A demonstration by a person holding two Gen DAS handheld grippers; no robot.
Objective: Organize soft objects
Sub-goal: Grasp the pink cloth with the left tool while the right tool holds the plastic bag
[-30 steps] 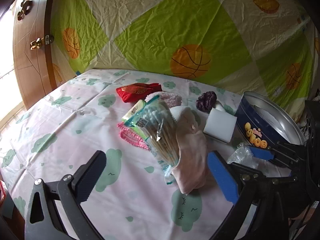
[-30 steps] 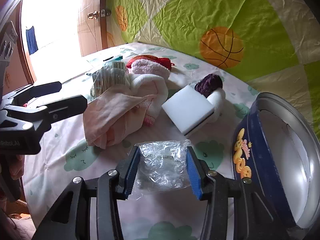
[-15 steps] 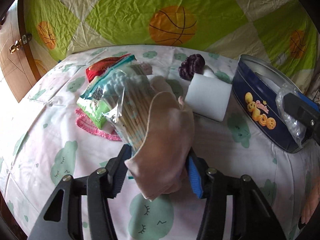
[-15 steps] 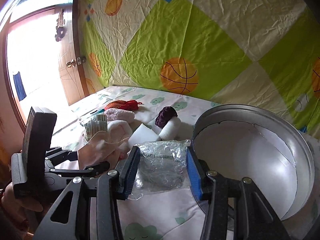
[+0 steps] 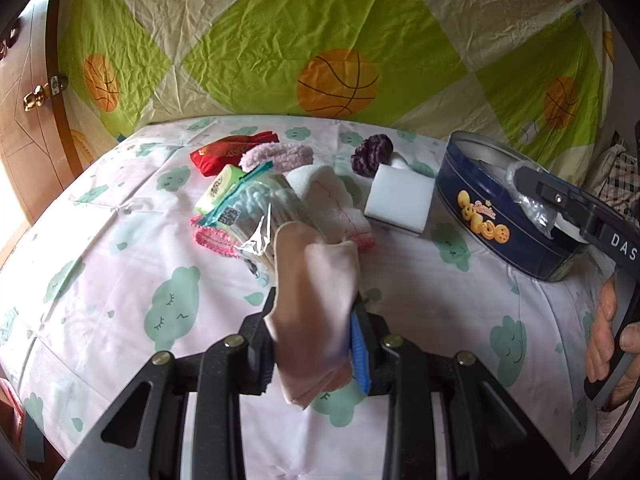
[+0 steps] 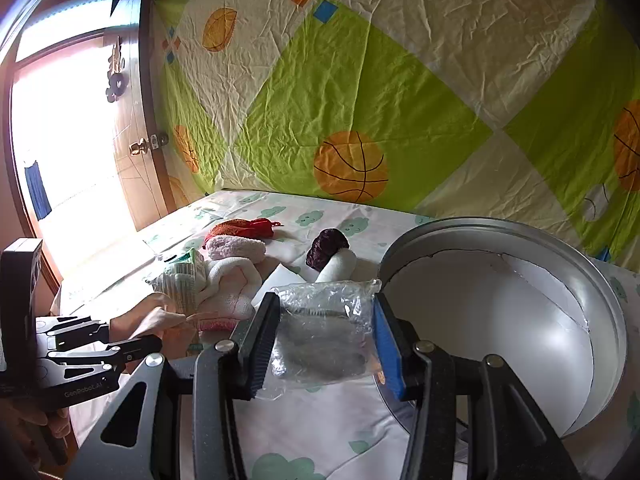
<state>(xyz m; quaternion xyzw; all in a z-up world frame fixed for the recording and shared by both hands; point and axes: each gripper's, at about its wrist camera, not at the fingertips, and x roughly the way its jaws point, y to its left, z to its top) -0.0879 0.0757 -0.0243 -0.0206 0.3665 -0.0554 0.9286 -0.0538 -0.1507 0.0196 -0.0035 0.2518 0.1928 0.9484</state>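
A beige cloth hangs between the pads of my left gripper, whose jaws are closing and press on it. Its far end still leans on the pile of soft things. In the right wrist view the left gripper sits low at the left with the cloth in it. My right gripper is shut on a crumpled clear plastic bag, held at the rim of the open blue biscuit tin. The left wrist view shows that bag over the tin.
On the cloud-print sheet lie a cotton swab pack, a green tissue pack, a pink knitted piece, a white-pink towel, a fluffy pink sock, a red pouch, purple yarn and a white sponge block. A person's hand holds the right gripper.
My left gripper went from wide open to closed around the beige cloth and drew it off the pile. The right gripper carried the plastic bag up to the tin's rim.
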